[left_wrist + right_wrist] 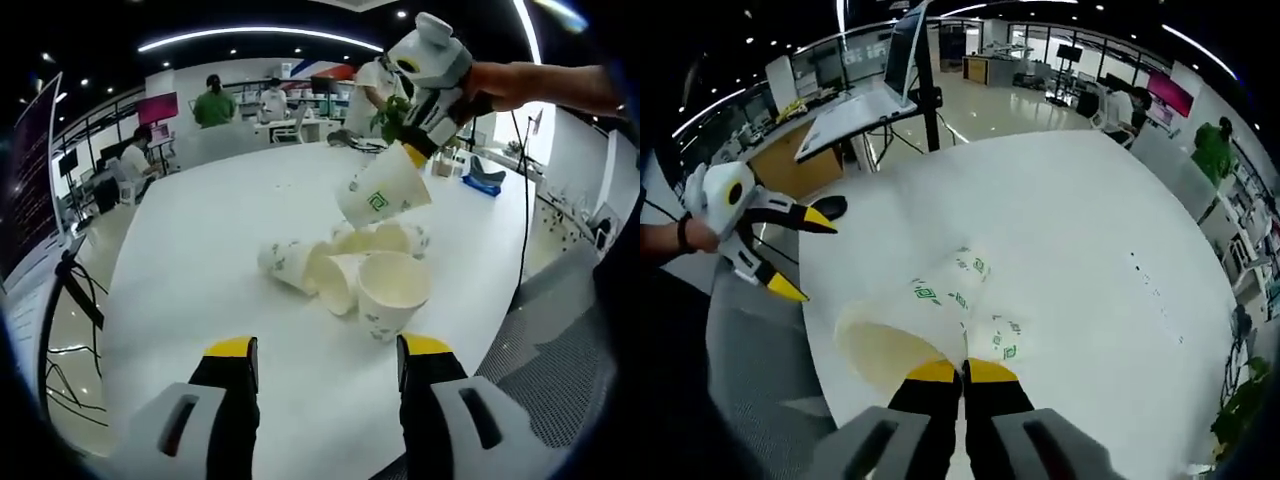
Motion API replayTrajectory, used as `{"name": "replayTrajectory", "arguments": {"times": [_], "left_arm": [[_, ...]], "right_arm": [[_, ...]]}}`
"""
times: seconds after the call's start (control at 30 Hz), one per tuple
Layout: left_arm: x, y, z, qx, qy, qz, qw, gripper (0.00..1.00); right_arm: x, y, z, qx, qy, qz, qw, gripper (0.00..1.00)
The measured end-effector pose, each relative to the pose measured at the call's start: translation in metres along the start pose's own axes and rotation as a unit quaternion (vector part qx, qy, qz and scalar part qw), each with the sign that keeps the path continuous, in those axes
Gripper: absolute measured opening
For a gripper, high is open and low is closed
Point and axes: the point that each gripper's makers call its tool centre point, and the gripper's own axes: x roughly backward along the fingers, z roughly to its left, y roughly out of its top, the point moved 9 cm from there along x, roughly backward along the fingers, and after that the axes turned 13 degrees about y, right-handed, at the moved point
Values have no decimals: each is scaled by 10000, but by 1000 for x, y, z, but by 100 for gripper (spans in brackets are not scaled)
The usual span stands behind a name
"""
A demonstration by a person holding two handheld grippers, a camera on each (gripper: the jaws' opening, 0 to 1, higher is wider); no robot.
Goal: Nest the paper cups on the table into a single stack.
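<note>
Held cup (383,192) tilted in the air above the white table (200,270), long axis slanting, base up toward the right gripper (410,140), mouth down toward the loose pile. White paper, green square logo on the wall. Right gripper's yellow-tipped jaws pinched shut on the cup's upper end, a hand behind it at the table's far right side.

In the right gripper view: right gripper (962,372) with jaws closed together on the wall of the same cup (910,325), open mouth swung left toward the table's near edge, cream inside showing, green marks scattered along the outside.

Pile of loose cups (350,265) lying near the table's near-right edge, just under the held cup. One cup (392,290) sitting mouth up nearest that edge; another (285,262) on its side, base pointing left; the rest jumbled and touching, axes mixed, exact count hard to tell.

Left gripper (325,350) low at the near edge, jaws spread wide apart, nothing between them, short of the pile. Same left gripper (795,255) seen off the table's left edge in the right gripper view, jaws parted, empty.

Broad bare tabletop to the left and toward the far edge. Grey carpet beyond the near-right edge. Office desks and seated people (215,105) well past the far edge
</note>
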Motion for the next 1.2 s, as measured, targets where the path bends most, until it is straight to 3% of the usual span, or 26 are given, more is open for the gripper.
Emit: {"name": "replayTrajectory", "arguments": {"times": [0.1, 0.47, 0.77, 1.2], "left_arm": [[1, 1, -1, 0, -5, -4, 10000, 54], [1, 1, -1, 2, -5, -6, 10000, 54], [3, 1, -1, 32, 0, -17, 10000, 54], [2, -4, 2, 61, 22, -10, 10000, 54]], "right_arm": [[-1, 0, 4, 238, 17, 268, 9994, 0], [4, 10, 25, 476, 346, 577, 9966, 0], [-3, 9, 44, 630, 651, 1082, 9900, 0], [-16, 18, 45, 686, 838, 1666, 9801, 0]]}}
